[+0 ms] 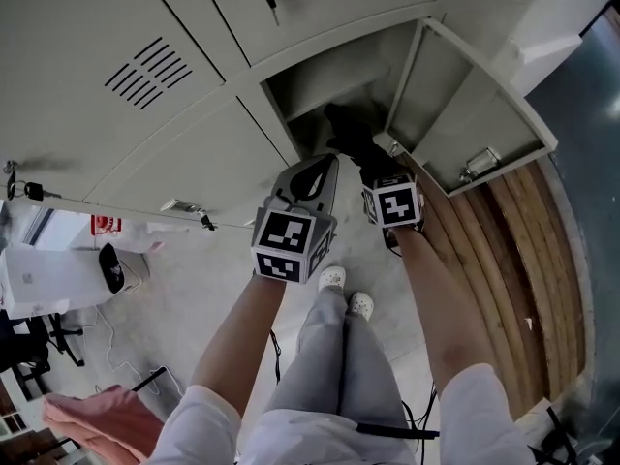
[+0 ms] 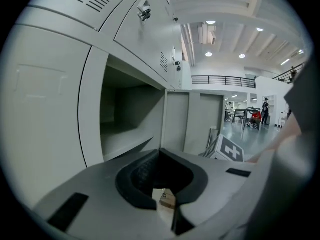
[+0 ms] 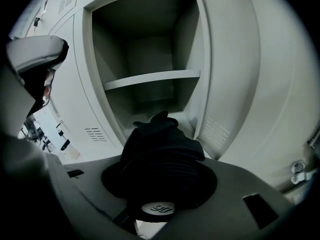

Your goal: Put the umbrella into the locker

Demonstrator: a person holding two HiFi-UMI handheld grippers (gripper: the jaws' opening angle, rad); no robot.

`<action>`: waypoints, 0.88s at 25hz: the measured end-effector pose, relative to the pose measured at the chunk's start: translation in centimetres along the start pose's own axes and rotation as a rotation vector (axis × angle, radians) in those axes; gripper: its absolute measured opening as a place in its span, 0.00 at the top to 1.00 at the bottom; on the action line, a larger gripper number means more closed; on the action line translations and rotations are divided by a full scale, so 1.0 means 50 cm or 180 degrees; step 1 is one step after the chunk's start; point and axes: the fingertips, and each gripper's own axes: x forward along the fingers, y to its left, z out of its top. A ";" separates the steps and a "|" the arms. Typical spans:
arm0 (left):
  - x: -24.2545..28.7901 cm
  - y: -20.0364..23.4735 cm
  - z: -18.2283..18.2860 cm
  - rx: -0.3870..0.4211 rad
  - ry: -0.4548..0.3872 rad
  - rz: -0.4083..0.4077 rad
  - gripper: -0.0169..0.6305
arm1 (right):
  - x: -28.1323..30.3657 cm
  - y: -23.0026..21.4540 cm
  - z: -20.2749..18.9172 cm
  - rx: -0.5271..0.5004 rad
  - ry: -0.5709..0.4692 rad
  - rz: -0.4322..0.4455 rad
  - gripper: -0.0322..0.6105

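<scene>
1. nearest, in the head view, are the person's two bare arms and, below them, white shoes (image 1: 346, 292) on the pale floor (image 1: 208, 298).
2. the left gripper (image 1: 315, 174) hangs just left of the right one, near the locker's edge. its jaws are pressed together with nothing between them - only floor shows through the hollow of its pads.
3. the right gripper (image 1: 371, 160) is clamped on the black folded umbrella (image 3: 160, 151), both jaws wrapped around its ribbed body just ahead of the round end cap (image 3: 157, 209).
4. the umbrella points away from the gripper, its bunched far end reaching into the mouth of the open locker (image 3: 105, 44) - low in the bottom compartment, under the shelf (image 3: 150, 79). whether it touches the locker floor cannot be told.
5. the locker door (image 1: 470, 114) stands swung open on the right, just beside the right gripper, a latch (image 1: 481, 163) on its outer edge.
6. to the left are shut locker doors with vent slots (image 1: 147, 71).
7. on the far right, wooden planks (image 1: 528, 269) run along the floor.
</scene>
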 end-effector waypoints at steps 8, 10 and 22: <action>0.035 0.027 -0.034 0.0027 -0.0043 0.0008 0.97 | 0.078 -0.001 0.012 0.0040 -0.0188 0.0010 0.64; 0.048 0.033 -0.039 0.0050 -0.0072 -0.0011 0.97 | 0.102 -0.003 0.019 -0.0008 -0.0237 0.0012 0.63; 0.104 0.084 -0.108 0.0079 -0.0307 -0.0002 0.97 | 0.242 -0.017 0.074 -0.0174 -0.0730 0.0086 0.61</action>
